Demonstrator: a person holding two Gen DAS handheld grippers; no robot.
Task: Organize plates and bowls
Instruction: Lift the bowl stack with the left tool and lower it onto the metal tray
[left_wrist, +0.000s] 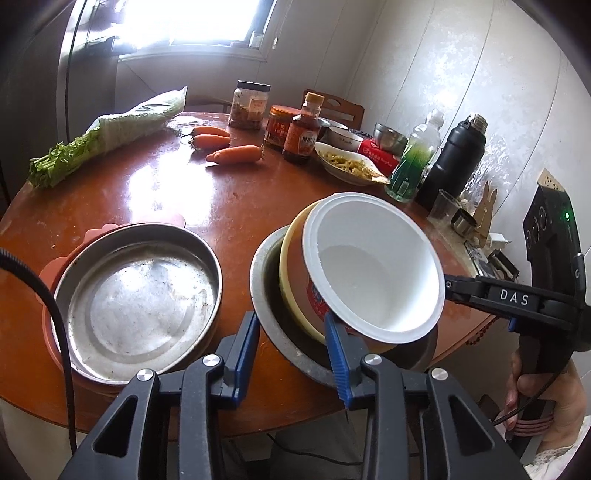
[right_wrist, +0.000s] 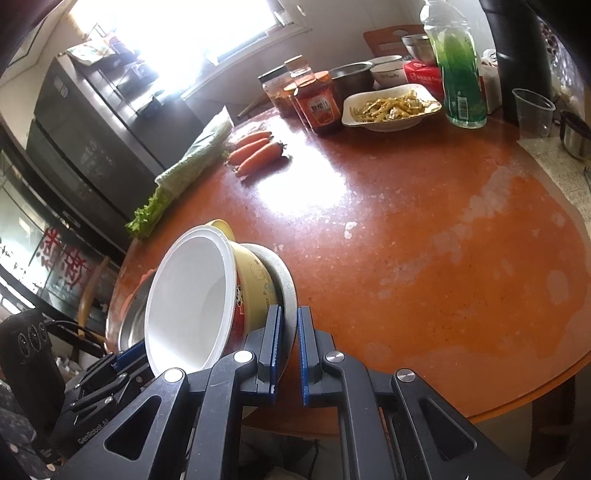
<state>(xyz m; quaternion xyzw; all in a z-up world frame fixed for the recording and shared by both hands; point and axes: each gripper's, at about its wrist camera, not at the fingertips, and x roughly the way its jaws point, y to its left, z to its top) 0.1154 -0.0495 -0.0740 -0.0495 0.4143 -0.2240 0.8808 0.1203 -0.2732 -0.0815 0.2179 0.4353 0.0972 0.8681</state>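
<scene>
Pinching the thin rim of a dull steel bowl (right_wrist: 290, 295), the right gripper (right_wrist: 287, 354) has its blue ribbed pads pressed on either side of the metal edge. Nested inside that bowl sits a glossy yellow bowl (right_wrist: 255, 273) with a cartoon print, and inside that a smooth white plastic bowl (left_wrist: 373, 266) with red printed sides; the whole stack tilts on the table's near edge.

Across the stack, the left gripper (left_wrist: 291, 354) stands spread, its left pad outside the steel bowl's rim and its right pad touching the underside of the white bowl's flared lip. Whether it bears on anything I cannot tell. The right gripper's arm, seen from the left wrist view, carries the letters "DAS".

Just to the left lies a round, shallow steel tray (left_wrist: 140, 295), scuffed and matte, resting on a scalloped pink plate (left_wrist: 55, 269).

The table (right_wrist: 424, 240) is round, reddish-brown, glossy and worn pale in patches. Farther back lie three carrots (left_wrist: 221, 146), bagged leafy greens (left_wrist: 110, 129), a brown sauce bottle (left_wrist: 303, 136) with an orange label, jars, a white dish of yellowish strips (right_wrist: 391, 107), a green drink bottle (right_wrist: 460, 74) and a black flask (left_wrist: 458, 158).
</scene>
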